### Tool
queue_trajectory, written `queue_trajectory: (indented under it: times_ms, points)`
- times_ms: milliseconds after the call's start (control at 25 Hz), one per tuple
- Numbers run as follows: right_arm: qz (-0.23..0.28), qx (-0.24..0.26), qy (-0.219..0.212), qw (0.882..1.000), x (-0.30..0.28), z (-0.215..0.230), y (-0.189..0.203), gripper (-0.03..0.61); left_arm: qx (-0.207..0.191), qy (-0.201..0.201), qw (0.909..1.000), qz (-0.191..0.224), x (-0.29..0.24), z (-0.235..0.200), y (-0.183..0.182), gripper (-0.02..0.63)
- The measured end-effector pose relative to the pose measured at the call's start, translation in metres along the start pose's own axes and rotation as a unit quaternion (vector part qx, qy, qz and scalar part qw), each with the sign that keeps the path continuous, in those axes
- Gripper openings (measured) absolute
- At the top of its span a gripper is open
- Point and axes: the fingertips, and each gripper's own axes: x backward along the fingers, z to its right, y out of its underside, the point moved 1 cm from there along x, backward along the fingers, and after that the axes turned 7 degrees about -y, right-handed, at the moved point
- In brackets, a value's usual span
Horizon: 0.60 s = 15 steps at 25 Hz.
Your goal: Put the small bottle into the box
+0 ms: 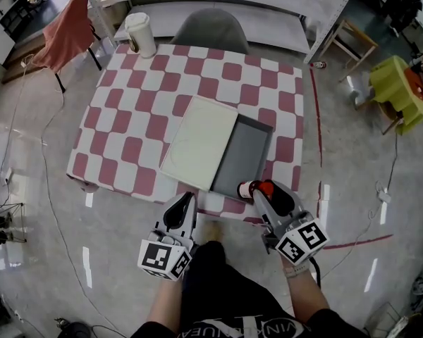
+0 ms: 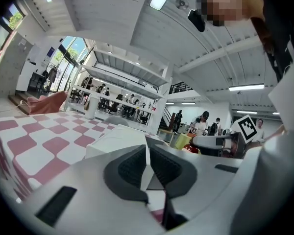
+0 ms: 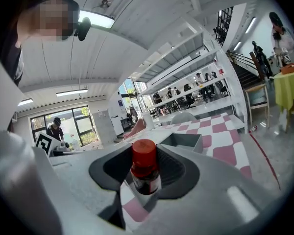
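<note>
Red-capped small bottle [image 3: 145, 166] clamped in right tongs [image 1: 257, 191], just short of open grey box [image 1: 248, 159]; placing remains. Left tongs [image 2: 148, 166] narrow, empty.

The floor [image 1: 49, 245] is glossy, the tablecloth [image 1: 148, 104] cloth, the box [image 1: 245, 153] matt.

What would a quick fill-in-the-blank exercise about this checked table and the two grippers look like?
1. The fingers of the right gripper hold the small bottle, whose cap is ____.
2. The left gripper is shut and holds ____.
3. With its white lid shifted aside, the grey box is ____.
4. The tablecloth is checked in white and ____.

Missing words: red; nothing; open; pink.
</note>
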Motion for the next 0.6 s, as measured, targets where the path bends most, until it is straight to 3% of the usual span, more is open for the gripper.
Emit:
queue_trajectory:
  times_ms: [600]
  points:
    - [-0.063, 0.072, 0.010, 0.995, -0.019, 0.004, 0.023, 0.147, 0.020, 0.004, 0.9997, -0.013, -0.009, -0.006, 0.010, 0.029]
